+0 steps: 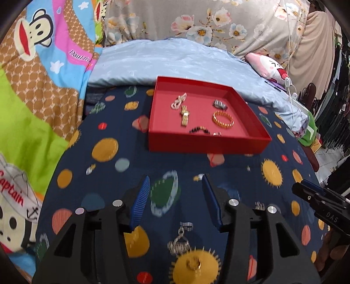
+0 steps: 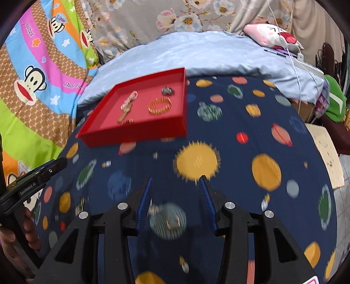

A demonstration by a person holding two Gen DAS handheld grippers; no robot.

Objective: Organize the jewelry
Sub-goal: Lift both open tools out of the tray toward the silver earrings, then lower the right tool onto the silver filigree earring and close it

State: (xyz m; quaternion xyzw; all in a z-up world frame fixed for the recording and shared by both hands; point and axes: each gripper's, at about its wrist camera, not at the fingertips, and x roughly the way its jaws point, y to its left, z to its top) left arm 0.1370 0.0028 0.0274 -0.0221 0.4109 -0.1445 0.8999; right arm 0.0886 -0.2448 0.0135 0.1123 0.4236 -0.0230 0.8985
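both grippers, left gripper (image 1: pixel 176 181) and right gripper (image 2: pixel 175 181), spread wide, empty, over navy planet-print sheet (image 1: pixel 109 174); red tray (image 1: pixel 205 145) ahead, floral quilt (image 1: pixel 196 19) behind.

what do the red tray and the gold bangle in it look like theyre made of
Red tray: looks like stiff cardboard or paperboard, matte finish; the sign is thin, flat walls with sharp folded corners and no shine. It could be thin plastic.

Gold bangle: looks like gold-toned metal, shiny; the sign is bright glints along its ribbed, segmented band. Whether it is real gold or plated cannot be told.
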